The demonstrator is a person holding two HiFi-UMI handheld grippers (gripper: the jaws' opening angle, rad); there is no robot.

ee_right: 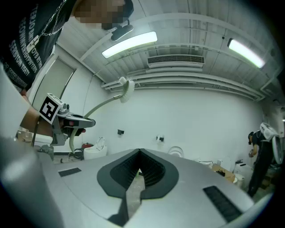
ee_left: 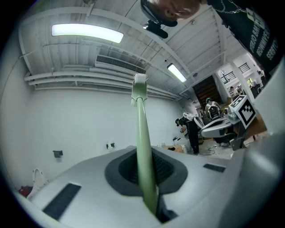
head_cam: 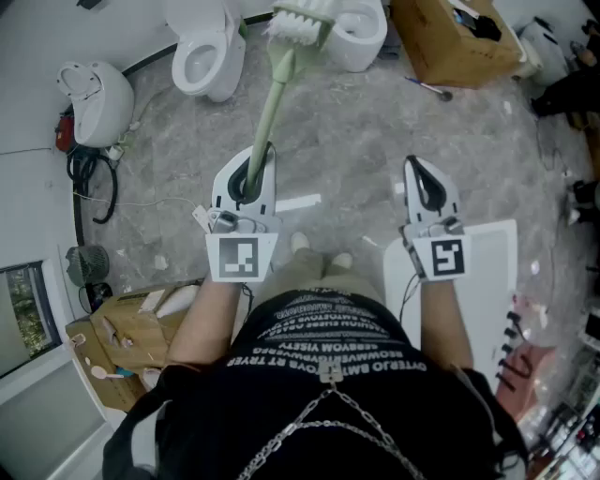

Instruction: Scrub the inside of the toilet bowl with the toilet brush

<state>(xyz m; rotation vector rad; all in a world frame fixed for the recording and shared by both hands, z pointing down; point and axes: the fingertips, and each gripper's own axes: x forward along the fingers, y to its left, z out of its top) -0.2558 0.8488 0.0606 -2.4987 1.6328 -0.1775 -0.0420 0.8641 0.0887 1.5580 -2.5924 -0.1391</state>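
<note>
My left gripper [head_cam: 251, 178] is shut on the pale green handle of the toilet brush [head_cam: 274, 98], which points up and away so its white-bristled head [head_cam: 300, 23] hangs in the air above the floor. In the left gripper view the handle [ee_left: 143, 147] runs straight out from between the jaws of the gripper [ee_left: 147, 178] to the head [ee_left: 140, 80]. A white toilet bowl [head_cam: 208, 52] stands on the floor to the left of the brush head, and a second one [head_cam: 361, 33] to its right. My right gripper [head_cam: 427, 183] is shut and empty [ee_right: 140, 167]; its view shows the brush head [ee_right: 126, 89].
A third white toilet [head_cam: 94, 98] lies at the far left beside black cables [head_cam: 94, 183]. A cardboard box [head_cam: 455, 37] stands at the back right. A white panel [head_cam: 487, 281] lies under my right arm. Flattened cardboard [head_cam: 131, 337] lies at lower left. A person [ee_left: 191, 131] stands far off.
</note>
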